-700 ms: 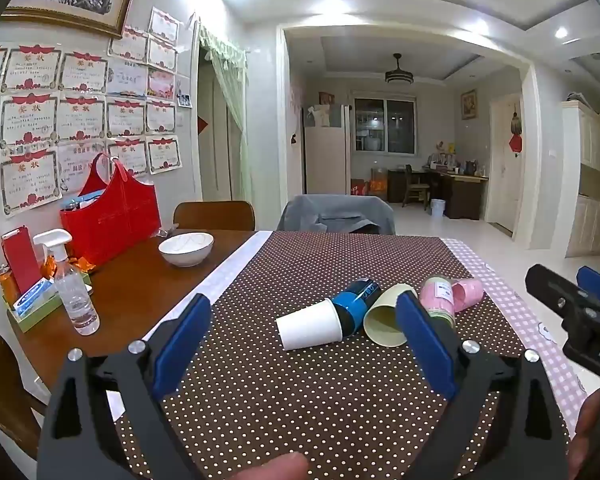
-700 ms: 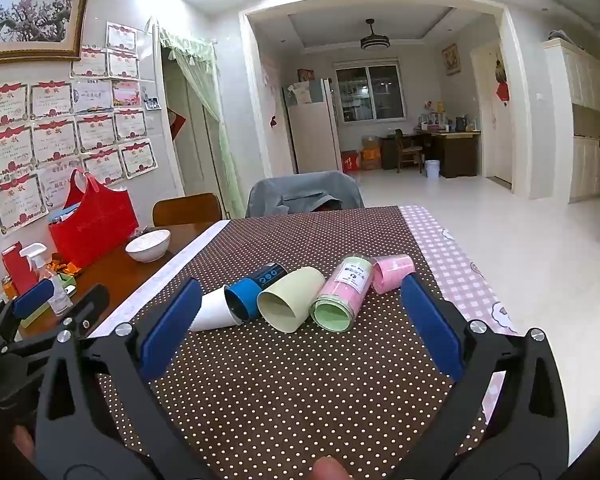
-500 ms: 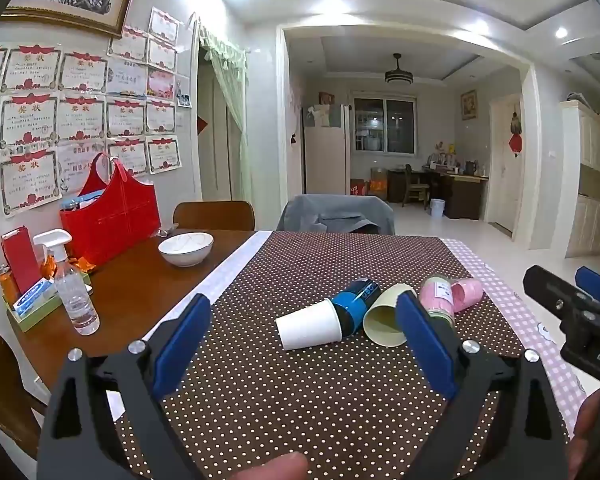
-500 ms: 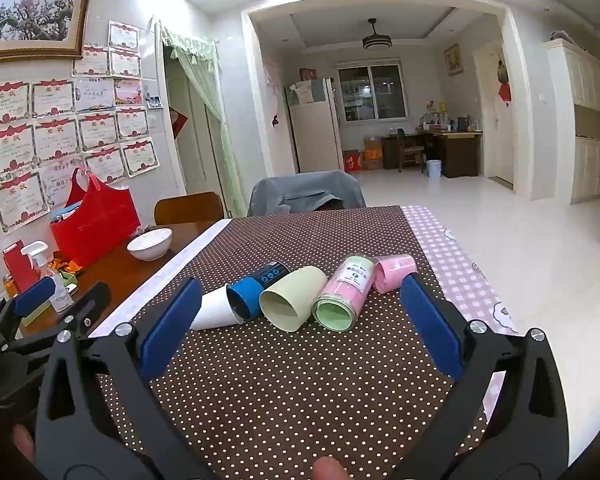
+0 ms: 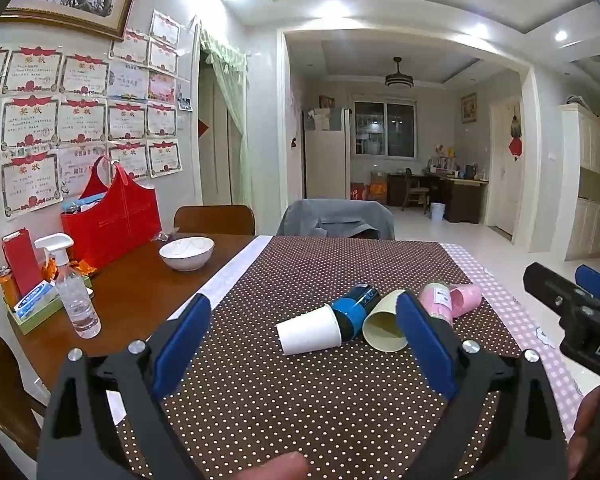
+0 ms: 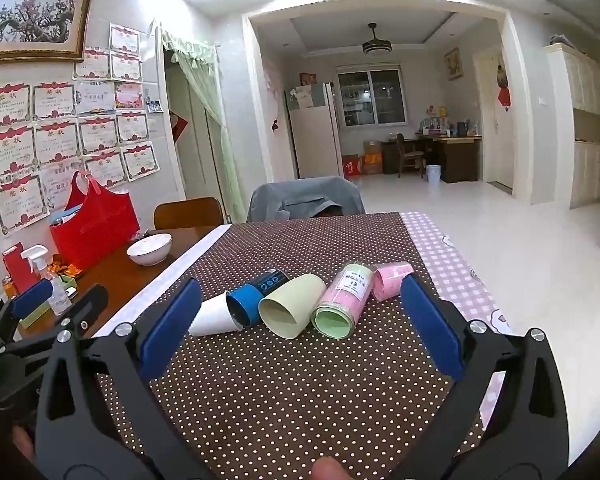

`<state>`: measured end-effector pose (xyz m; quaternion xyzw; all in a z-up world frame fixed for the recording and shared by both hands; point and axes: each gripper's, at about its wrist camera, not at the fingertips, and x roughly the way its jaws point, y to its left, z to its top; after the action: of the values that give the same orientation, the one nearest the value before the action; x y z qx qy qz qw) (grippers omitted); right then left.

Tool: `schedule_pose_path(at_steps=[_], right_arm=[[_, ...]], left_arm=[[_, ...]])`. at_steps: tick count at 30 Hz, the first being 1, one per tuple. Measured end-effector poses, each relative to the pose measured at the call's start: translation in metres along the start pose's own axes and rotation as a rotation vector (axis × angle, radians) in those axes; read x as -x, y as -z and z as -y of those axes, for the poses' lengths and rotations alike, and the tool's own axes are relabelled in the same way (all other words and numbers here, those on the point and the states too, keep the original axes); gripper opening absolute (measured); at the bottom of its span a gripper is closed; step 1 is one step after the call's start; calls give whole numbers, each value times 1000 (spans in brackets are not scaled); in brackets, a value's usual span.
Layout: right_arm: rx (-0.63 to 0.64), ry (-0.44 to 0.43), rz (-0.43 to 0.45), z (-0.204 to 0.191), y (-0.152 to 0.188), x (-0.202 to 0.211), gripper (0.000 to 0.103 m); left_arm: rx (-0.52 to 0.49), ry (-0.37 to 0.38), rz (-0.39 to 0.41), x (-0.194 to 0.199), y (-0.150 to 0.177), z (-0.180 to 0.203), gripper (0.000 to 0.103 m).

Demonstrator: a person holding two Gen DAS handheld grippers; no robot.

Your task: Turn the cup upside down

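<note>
Five cups are lying on their sides in a loose row on the brown polka-dot tablecloth (image 6: 300, 392), so none has been flipped yet. Taking the yellow-green cup (image 6: 290, 309) as the landmark: its open mouth is turned toward the cameras. The blue cup (image 6: 256, 298) is touching it on the left, and the white paper cup (image 6: 212, 316) is tucked against the blue one, further left. Just right of the landmark, the pink cup with a green rim and white label (image 6: 346, 300) can be seen, and a smaller pink cup (image 6: 390, 280) is lying behind that.

The left gripper (image 5: 302, 334) is held above the cloth with its jaws spread wide, nothing between them; the white cup (image 5: 310, 334) and the yellow-green cup (image 5: 384, 326) are framed in the gap, well ahead of the pads. The right gripper (image 6: 298, 328) is also opened wide and empty, short of the row.

Far left of the landmark, a white bowl (image 5: 186, 253), a spray bottle (image 5: 74, 292) and a red bag (image 5: 112, 220) are parked on the bare wood table (image 5: 140, 292).
</note>
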<state>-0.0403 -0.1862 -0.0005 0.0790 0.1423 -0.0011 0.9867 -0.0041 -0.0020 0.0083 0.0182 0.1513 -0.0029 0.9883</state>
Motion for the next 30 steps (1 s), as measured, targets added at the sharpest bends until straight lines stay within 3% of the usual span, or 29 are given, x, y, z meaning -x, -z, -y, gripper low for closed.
schedule_pose_path(at_steps=[30], right_arm=[[13, -4, 1, -1, -2, 1, 97]], left_arm=[[-14, 2, -2, -3, -1, 1, 92]])
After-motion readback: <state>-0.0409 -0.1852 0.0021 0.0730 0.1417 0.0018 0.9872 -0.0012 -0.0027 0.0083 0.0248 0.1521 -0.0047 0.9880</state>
